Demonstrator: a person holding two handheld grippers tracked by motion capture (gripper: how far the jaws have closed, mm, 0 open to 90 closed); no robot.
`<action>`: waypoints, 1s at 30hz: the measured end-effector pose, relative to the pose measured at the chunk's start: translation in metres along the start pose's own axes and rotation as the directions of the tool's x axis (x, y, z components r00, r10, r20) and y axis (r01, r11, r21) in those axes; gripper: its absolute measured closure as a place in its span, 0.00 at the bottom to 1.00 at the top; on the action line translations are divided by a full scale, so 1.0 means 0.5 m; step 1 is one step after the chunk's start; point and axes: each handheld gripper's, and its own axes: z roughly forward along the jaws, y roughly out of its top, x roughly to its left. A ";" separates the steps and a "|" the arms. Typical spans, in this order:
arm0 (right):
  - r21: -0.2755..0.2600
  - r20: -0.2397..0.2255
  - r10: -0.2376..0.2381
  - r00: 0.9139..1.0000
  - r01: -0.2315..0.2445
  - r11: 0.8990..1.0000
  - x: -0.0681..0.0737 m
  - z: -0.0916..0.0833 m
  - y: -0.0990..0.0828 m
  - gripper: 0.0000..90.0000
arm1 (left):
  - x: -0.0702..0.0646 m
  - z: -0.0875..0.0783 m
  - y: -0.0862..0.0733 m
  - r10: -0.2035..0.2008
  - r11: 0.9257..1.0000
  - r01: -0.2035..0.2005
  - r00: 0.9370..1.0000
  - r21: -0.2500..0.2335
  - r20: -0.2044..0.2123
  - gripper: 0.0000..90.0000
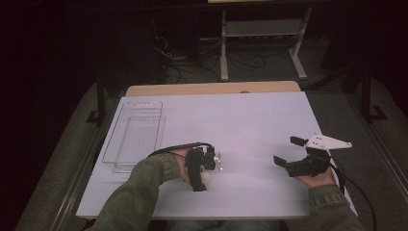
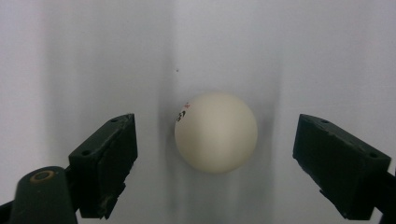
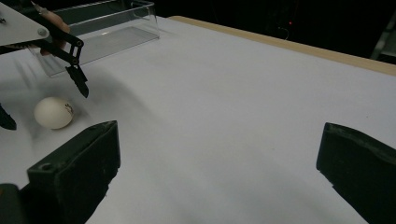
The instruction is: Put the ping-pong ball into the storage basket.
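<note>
The left hand-held gripper [image 2: 215, 163] points down at the table [image 1: 250, 120] with a white ball [image 2: 215, 132] sitting squarely between its jaws — the jaws are partly open, with a clear gap on both sides, so nothing is gripped yet. In the high view that ball [image 1: 206, 177] peeks out just under the left hand-held gripper [image 1: 198, 185], near the front edge of the table and a little to the right of the clear plastic bin [image 1: 134, 137]. The step in hand looks like the grasp of the ball, probably to carry it to that bin. To do it well, keep the ball centred as it is now, so that both pads meet it at the same moment; if one pad arrives first, a light round ball on a smooth surface will likely roll or squirt away. The pads should come low enough to meet the ball at its widest line rather than above it, where they would press it down and out. A slow, even squeeze that stops once the ball is firmly seated seems best, as the ball looks thin-walled. The right hand-held gripper [image 1: 289, 153] rests with its jaws wide apart and empty, well to the right — it is out of the way and can stay there.
</note>
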 end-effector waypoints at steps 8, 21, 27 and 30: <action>0.003 0.001 0.001 1.000 -0.001 1.000 0.000 0.001 -0.001 0.00 | -0.001 0.000 0.002 0.007 1.000 -0.007 1.000 0.006 0.001 0.32; 0.004 -0.002 0.002 1.000 -0.002 1.000 -0.001 0.001 -0.001 0.00 | 0.003 0.003 0.010 0.021 0.999 -0.021 1.000 0.032 0.003 0.46; 0.003 -0.002 0.002 1.000 -0.002 1.000 -0.001 0.000 -0.001 0.00 | 0.008 0.002 0.015 0.020 0.999 -0.020 1.000 0.043 -0.001 0.48; 0.003 -0.002 0.001 1.000 -0.001 1.000 -0.001 0.000 -0.001 0.00 | 0.010 0.006 0.016 0.022 0.998 -0.023 1.000 0.055 0.011 0.50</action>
